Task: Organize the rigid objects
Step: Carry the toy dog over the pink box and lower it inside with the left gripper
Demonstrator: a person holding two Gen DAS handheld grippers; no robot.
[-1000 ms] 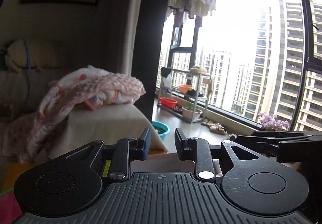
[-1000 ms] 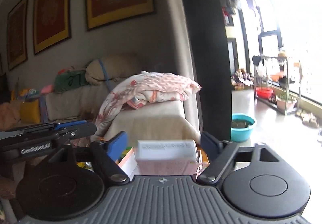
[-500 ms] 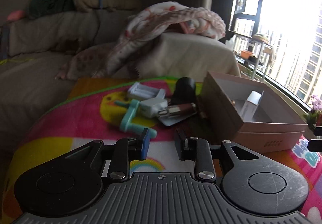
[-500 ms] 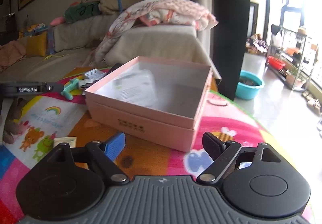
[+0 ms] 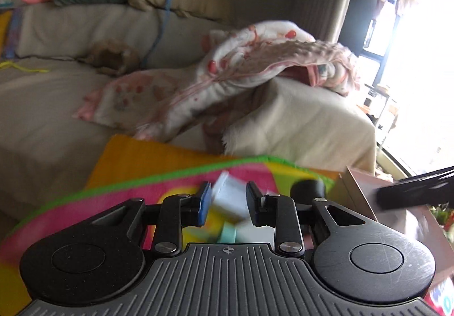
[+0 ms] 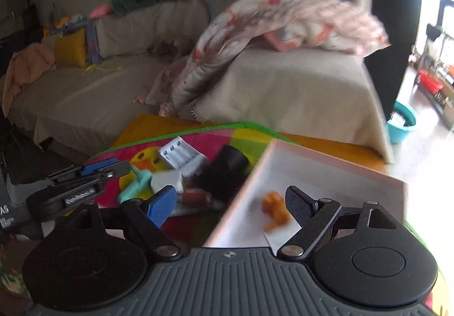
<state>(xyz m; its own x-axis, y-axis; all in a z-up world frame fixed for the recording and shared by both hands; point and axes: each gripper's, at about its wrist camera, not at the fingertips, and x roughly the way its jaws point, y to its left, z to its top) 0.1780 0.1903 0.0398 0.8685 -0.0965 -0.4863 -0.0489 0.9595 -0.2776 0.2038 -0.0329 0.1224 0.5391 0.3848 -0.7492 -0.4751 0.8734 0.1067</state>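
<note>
So the colourful play mat has a little pile of stuff on it, with a pink open box just to the right of the pile. In the pile: a white battery charger at the far side, a black cylinder leaning right by the box's left wall, a mint-green plastic piece on the near left, plus a reddish-brown thing I can't make out. Inside the box there's a small orange object lying on the white bottom.

The right gripper is spread wide, nothing between its fingers, hanging over the box's near left edge. The left gripper is only partly open; the blurry white charger shows in the gap, but the pads don't look pressed on it. From the right wrist view, it sits just left of the pile. A beige sofa with a floral blanket is behind everything.
</note>
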